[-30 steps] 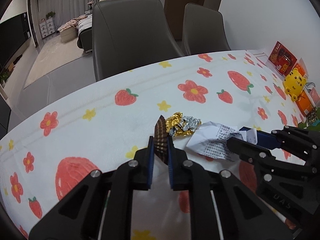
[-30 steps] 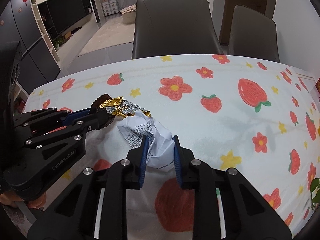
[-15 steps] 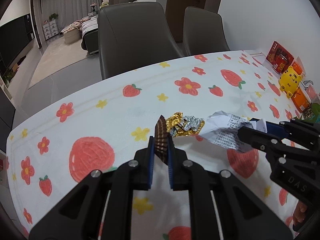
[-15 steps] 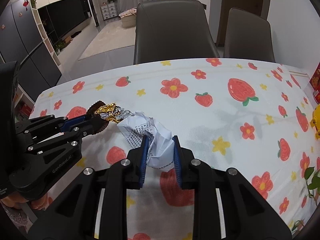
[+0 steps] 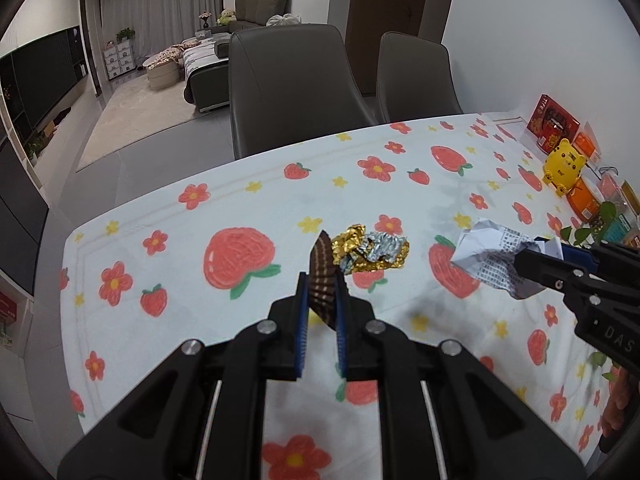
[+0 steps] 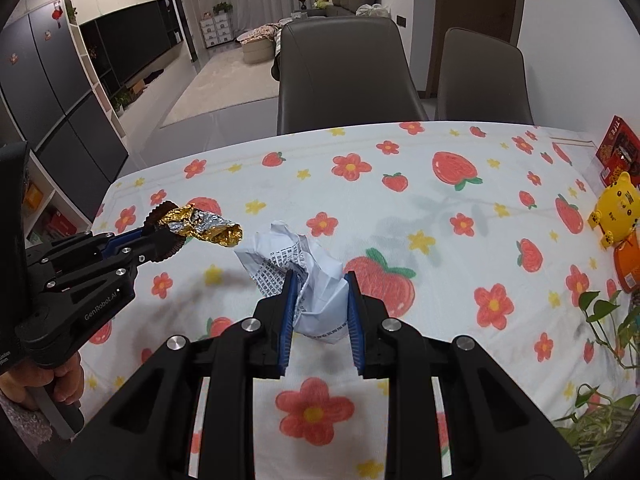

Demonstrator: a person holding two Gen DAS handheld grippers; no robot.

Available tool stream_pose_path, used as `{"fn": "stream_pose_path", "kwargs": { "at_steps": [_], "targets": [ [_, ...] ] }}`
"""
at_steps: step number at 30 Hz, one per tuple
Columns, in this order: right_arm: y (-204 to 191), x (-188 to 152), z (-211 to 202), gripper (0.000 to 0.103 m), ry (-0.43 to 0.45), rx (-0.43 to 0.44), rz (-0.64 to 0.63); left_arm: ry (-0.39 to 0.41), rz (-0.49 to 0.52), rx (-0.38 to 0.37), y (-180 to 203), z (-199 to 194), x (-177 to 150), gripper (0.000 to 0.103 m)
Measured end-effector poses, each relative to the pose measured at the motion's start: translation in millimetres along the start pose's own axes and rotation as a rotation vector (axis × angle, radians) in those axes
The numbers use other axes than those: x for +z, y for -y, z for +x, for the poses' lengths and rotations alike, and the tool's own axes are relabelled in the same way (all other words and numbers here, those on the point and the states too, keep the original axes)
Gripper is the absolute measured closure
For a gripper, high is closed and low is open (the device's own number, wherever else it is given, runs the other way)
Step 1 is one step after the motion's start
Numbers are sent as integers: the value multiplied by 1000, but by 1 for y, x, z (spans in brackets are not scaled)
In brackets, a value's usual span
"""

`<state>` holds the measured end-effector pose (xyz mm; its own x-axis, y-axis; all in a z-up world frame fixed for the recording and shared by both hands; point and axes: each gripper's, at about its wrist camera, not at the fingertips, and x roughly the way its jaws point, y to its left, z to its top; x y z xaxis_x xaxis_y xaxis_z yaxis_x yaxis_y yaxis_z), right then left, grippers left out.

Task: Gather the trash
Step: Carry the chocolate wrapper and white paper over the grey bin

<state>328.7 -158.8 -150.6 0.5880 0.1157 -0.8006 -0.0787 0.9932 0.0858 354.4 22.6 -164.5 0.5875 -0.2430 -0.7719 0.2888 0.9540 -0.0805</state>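
Note:
My left gripper is shut on a brown pleated paper cup with a crumpled gold and silver foil wrapper hanging from it, held above the tablecloth. In the right wrist view the same left gripper shows at the left with the foil wrapper sticking out to the right. My right gripper is shut on a crumpled white printed paper, also lifted off the table. The paper and the right gripper show at the right of the left wrist view.
The table wears a white cloth printed with strawberries and flowers. A yellow tiger toy, orange and red boxes and a green plant crowd its right end. Two grey chairs stand at the far side. A hand holds the left gripper.
Both grippers have risen and pulled back from the table with their trash; more of the tablecloth and its left edge now show. Wrapper and paper have drawn slightly apart.

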Motion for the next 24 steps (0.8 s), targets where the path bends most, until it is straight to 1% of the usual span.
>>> {"fn": "stream_pose_path", "kwargs": {
  "at_steps": [5,11,18,24],
  "targets": [
    [-9,-21,-32,81,2,-7,5,24,20,-1,1,-41,-19,91],
    [-20,-52,-72,81,12,-12,33,38,52,-20,5,-82,-49,91],
    [-31,-91,-121,81,44,-47,70,43,109,-53,19,-121,-87,91],
    [-36,-123,-151,81,62,-75,102,40,146,-79,29,-146,-113,91]
  ]
}}
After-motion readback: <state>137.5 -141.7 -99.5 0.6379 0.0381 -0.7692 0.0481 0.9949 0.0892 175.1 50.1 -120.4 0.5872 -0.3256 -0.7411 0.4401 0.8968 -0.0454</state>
